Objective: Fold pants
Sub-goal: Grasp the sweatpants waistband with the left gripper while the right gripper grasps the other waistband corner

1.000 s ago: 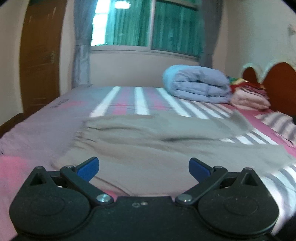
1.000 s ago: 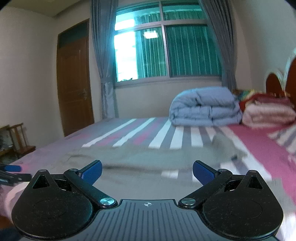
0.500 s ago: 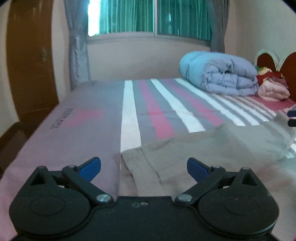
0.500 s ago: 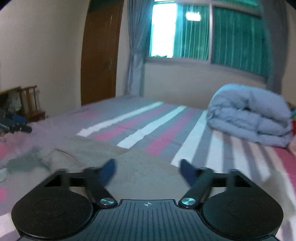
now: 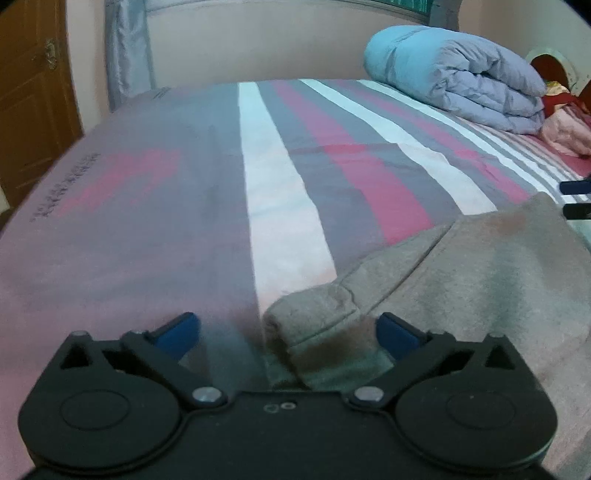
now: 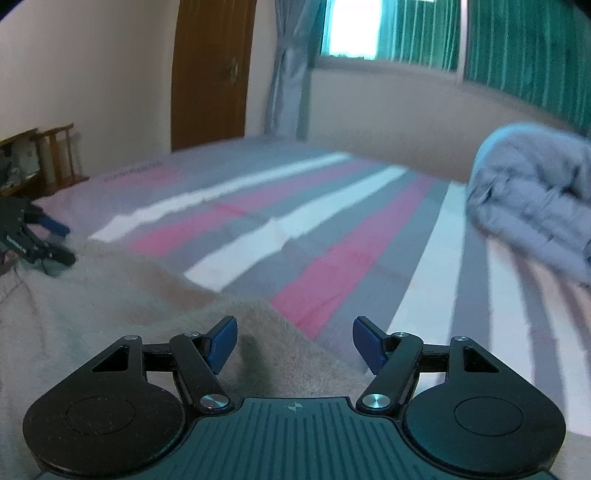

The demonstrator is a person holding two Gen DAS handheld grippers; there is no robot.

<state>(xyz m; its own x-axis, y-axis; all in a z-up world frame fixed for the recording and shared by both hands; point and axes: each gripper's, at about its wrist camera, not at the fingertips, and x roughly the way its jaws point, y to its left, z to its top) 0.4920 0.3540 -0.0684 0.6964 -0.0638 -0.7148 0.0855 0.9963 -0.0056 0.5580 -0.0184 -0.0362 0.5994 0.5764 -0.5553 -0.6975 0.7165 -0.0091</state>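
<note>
Both tongs stand apart over the pants, left tongs at one corner, right tongs, just narrowed, at another.

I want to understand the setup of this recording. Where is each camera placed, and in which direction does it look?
Left wrist view: sits on the left hand-held gripper, looks forward and down over the pants hem corner between open jaws, across the striped bed; the right hand-held gripper's tips show at the right edge.
Right wrist view: sits on the right hand-held gripper, looks over the pants' edge toward the door and window; the left hand-held gripper appears at left.
Shared: pants, bed, folded quilt, curtain.
</note>
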